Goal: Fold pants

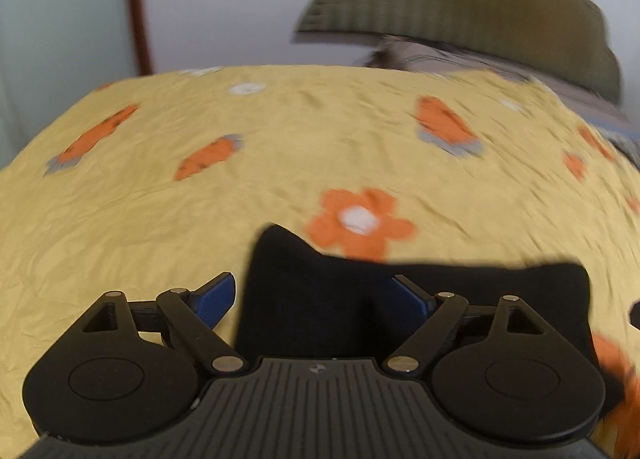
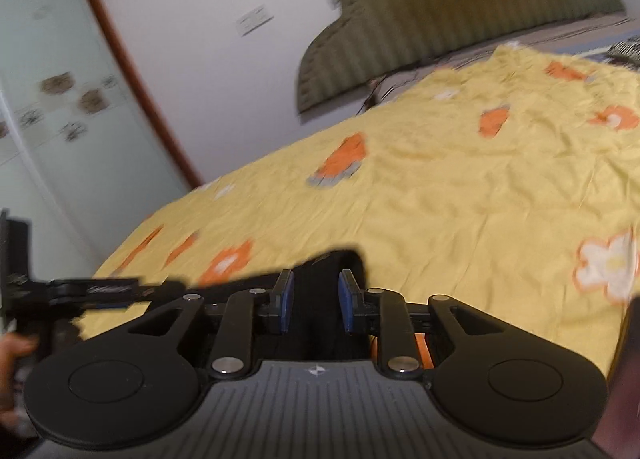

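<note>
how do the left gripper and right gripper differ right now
The left gripper has its jaws spread wide, black pants lying loosely between them. The right gripper has its jaws much narrower, with a bunch of the pants in the gap. Both have blue pads and hover over the yellow flowered sheet.

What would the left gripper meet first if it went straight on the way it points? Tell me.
The black pants: the dark fabric already sits between the left gripper fingers. Past that fold, the yellow flowered bedsheet lies ahead, though blur leaves depth unclear.
</note>
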{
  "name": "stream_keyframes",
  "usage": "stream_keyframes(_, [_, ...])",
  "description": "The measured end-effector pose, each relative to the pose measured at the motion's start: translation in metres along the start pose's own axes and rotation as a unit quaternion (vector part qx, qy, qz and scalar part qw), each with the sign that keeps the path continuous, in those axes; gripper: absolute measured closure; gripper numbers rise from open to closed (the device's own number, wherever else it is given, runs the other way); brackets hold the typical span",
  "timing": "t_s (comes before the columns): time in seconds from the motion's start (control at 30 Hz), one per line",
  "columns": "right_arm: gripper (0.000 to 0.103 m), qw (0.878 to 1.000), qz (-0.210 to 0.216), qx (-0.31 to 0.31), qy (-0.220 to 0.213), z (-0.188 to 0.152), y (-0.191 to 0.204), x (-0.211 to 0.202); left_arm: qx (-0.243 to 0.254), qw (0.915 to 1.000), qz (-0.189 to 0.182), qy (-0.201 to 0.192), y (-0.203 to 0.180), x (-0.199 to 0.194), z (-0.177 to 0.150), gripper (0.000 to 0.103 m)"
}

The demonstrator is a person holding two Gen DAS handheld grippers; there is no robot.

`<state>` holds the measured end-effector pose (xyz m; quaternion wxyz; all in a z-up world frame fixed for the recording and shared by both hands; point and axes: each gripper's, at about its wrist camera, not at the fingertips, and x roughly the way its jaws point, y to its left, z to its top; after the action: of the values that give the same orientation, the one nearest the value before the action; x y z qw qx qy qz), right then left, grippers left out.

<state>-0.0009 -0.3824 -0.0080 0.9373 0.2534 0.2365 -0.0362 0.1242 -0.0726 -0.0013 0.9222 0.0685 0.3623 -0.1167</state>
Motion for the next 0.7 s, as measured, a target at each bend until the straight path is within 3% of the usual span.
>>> stream_keyframes(0.23, [0.08, 0.997, 0.026, 0.043, 0.06, -0.033, -0.007, -0.005, 0.096, 0.9952, -0.019, 0.011, -0.056, 0.003, -0.033, 0.016])
stream_keyframes(0.5, [0.079, 0.996, 0.025, 0.057, 0.07, -0.041, -0.015, -0.007, 0.103, 0.9942, -0.031, -0.004, -0.068, 0.001, -0.042, 0.016])
stream_keyframes(0.57, [0.075, 0.995, 0.029, 0.065, 0.069, -0.043, -0.015, -0.007, 0.099, 0.9945, -0.033, -0.004, -0.066, 0.0, -0.042, 0.016])
stream_keyframes(0.63, [0.061, 0.995, 0.037, 0.072, 0.066, -0.045, -0.014, -0.007, 0.089, 0.9953, -0.036, -0.003, -0.064, 0.001, -0.042, 0.016])
stream_keyframes(0.7, [0.054, 0.996, 0.044, 0.05, 0.062, -0.046, -0.006, -0.006, 0.081, 0.9958, -0.043, -0.002, -0.064, 0.001, -0.041, 0.016])
